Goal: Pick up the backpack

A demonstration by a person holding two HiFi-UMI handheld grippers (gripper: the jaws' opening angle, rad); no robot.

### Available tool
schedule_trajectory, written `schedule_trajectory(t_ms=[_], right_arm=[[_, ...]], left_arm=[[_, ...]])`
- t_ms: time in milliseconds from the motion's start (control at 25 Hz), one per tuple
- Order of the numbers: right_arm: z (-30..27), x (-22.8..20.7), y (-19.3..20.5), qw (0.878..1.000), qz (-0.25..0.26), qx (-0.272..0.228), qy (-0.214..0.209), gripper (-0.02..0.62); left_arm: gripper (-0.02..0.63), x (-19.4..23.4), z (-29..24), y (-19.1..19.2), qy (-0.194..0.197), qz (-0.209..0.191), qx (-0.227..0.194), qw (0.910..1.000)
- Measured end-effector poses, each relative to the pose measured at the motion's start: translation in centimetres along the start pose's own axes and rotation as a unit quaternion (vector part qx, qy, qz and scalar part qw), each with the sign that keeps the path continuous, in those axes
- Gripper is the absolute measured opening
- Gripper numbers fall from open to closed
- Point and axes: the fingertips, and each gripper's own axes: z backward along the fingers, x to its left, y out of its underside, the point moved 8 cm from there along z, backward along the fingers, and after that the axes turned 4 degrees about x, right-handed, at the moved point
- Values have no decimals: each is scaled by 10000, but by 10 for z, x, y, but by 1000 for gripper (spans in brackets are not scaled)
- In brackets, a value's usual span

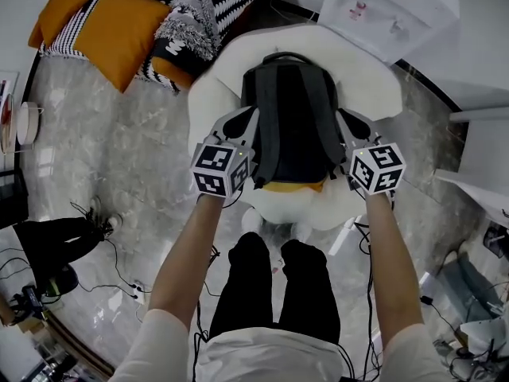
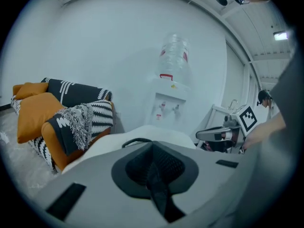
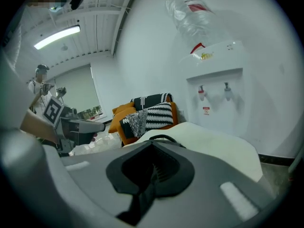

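A black backpack [image 1: 293, 106] lies on a white fluffy chair [image 1: 367, 79] with its shoulder straps facing up. My left gripper [image 1: 250, 119] is at the backpack's left edge and my right gripper [image 1: 343, 121] at its right edge. In the left gripper view the left gripper [image 2: 154, 167] has its jaws shut on a dark strap [image 2: 161, 198] that runs out toward the camera. The right gripper [image 3: 153, 171] is likewise shut on a dark strap [image 3: 140, 198]. The backpack's top handle [image 2: 137, 140] [image 3: 164, 137] shows just beyond each pair of jaws.
A sofa with orange cushions and black-and-white throws [image 1: 119, 22] stands at the far left. A water dispenser [image 1: 386, 6] [image 3: 216, 96] is behind the chair, and a white table [image 1: 483, 146] at the right. Cables [image 1: 119, 281] trail over the marble floor beside the person's legs [image 1: 278, 289].
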Motion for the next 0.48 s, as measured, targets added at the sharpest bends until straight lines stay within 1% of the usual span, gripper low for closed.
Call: schedule_trajectory(t_ms=[160, 400, 480], right_arm=[[-18, -13, 25, 10000, 60, -2, 34, 2], [-43, -24, 52, 9998, 184, -12, 116, 2], [-50, -28, 57, 9996, 238, -2, 158, 2]], left_arm=[[0, 12, -20, 29, -59, 11, 39, 10000], [2, 31, -49, 63, -97, -68, 122, 9999], [37, 37, -60, 72, -83, -78, 183, 9998]])
